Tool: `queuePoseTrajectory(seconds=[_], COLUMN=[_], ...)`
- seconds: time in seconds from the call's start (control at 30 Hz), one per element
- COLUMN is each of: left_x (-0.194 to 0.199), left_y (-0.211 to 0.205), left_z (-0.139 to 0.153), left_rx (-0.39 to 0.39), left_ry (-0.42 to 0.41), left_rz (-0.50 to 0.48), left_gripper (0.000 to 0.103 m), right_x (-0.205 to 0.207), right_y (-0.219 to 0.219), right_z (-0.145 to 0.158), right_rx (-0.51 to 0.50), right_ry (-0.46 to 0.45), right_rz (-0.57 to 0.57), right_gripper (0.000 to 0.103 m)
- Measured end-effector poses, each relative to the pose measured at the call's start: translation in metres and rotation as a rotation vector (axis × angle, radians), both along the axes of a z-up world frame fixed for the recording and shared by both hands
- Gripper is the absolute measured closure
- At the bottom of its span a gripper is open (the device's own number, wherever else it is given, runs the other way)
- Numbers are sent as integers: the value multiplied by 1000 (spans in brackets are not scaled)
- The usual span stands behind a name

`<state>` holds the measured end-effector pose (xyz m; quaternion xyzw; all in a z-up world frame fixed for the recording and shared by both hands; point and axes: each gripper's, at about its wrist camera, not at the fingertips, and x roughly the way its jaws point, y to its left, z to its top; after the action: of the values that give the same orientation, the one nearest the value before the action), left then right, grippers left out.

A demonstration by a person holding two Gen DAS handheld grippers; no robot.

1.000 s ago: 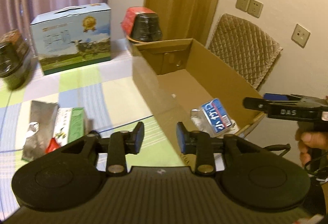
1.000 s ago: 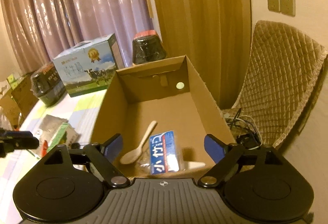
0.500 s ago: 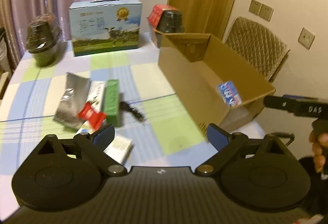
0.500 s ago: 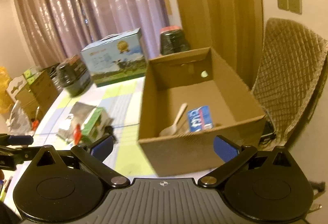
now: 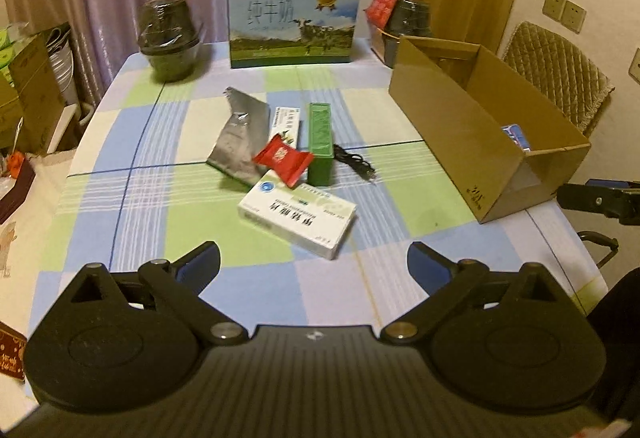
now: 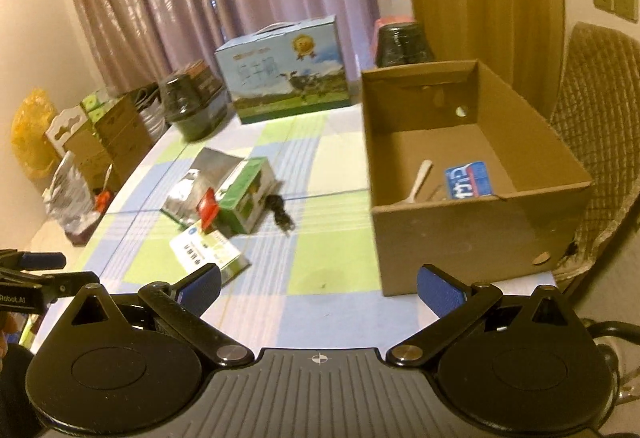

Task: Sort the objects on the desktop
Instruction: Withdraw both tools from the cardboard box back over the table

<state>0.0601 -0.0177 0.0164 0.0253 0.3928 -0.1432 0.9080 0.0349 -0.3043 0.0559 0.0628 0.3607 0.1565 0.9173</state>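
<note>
A pile lies mid-table: a white medicine box (image 5: 297, 217), a red packet (image 5: 283, 159), a green box (image 5: 321, 143), a silver foil bag (image 5: 240, 141) and a black cable (image 5: 355, 162). The open cardboard box (image 5: 452, 129) stands at the right and holds a blue-labelled packet (image 6: 469, 179) and a wooden spoon (image 6: 420, 179). My left gripper (image 5: 314, 266) is open and empty, above the near table edge, short of the white box. My right gripper (image 6: 318, 284) is open and empty, before the cardboard box (image 6: 460, 238).
A blue milk carton case (image 5: 294, 25) stands at the back. Dark wrapped pots sit at back left (image 5: 170, 35) and back right (image 5: 408, 17). A quilted chair (image 5: 556, 73) is behind the cardboard box. Boxes and bags are stacked left of the table (image 6: 104, 141).
Both grippers have pulled back from the cardboard box toward the near table edge. My left gripper opened wide and swung left to face the pile.
</note>
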Motion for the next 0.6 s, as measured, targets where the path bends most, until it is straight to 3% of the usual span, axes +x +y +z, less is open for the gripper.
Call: queuePoseTrajectory(seconds=[0.6], left_x=[2], left_y=[27], left_z=[-3], left_rx=[-8], left_ry=[7], left_rz=[34], left_gripper=[5], right_x=[4], right_y=[40], right_z=[-11], right_rx=[-75], right_ry=[16], right_rz=[139], right_gripper=[2])
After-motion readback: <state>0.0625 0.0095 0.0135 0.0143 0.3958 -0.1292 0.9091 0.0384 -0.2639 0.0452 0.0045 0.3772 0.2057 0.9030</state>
